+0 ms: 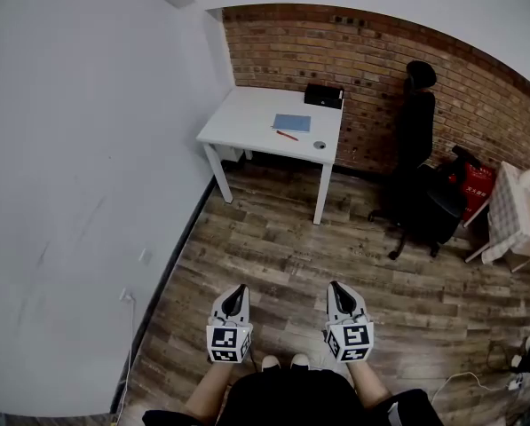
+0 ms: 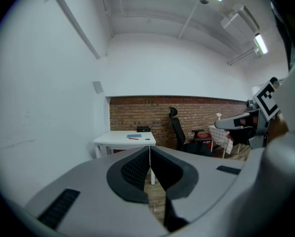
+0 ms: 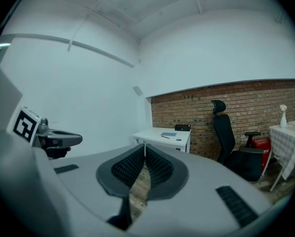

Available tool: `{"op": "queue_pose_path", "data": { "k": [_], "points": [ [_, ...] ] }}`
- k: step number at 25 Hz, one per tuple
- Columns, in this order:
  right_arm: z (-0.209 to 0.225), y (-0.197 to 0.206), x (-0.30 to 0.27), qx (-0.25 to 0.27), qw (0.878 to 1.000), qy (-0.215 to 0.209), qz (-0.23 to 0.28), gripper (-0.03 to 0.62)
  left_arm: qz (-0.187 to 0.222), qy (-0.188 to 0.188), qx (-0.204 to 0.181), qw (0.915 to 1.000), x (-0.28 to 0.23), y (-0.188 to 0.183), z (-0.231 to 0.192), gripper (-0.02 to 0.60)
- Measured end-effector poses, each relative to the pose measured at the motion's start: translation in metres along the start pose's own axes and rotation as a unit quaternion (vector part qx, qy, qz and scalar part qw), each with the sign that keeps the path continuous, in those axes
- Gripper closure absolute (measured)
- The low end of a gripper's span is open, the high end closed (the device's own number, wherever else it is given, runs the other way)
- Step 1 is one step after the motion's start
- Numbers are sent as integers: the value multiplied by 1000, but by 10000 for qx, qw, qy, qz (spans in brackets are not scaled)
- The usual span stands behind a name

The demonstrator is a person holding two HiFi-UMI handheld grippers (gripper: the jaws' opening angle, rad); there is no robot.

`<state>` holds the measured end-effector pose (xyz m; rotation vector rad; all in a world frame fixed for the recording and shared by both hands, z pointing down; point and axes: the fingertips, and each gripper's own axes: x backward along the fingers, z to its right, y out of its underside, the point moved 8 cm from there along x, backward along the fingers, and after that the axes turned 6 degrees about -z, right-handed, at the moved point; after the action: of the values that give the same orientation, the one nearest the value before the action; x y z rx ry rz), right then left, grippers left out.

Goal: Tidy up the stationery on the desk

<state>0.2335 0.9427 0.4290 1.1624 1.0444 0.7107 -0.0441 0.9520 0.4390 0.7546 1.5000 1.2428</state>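
A white desk (image 1: 247, 118) stands far ahead in the corner against the brick wall. On it lie a blue notebook (image 1: 291, 122), a red pen (image 1: 287, 135), a small round grey item (image 1: 320, 145) and a black box (image 1: 323, 96). My left gripper (image 1: 238, 291) and right gripper (image 1: 337, 289) hover side by side over the wood floor, well short of the desk, both shut with nothing between the jaws. In the left gripper view the desk (image 2: 125, 138) shows beyond the closed jaws (image 2: 149, 149); the right gripper view shows the desk (image 3: 162, 134) above its closed jaws (image 3: 144, 149).
A black office chair (image 1: 420, 176) stands right of the desk. A red box (image 1: 476, 185) and a small table with a checked cloth (image 1: 520, 213) sit at the far right. A white wall (image 1: 78, 193) runs along the left. Cables lie on the floor at lower right.
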Motion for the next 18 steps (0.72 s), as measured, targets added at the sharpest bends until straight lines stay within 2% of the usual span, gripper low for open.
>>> {"op": "queue_pose_path", "data": {
  "k": [10,18],
  "points": [
    [22,6,4,68,9997,-217,-122,571,-72,49,120,9999,-18,-7,31,566],
    [34,4,-14,-37,9996,-255,-134,571,-145,144,75,9998,-41,-13,33,566]
  ]
}}
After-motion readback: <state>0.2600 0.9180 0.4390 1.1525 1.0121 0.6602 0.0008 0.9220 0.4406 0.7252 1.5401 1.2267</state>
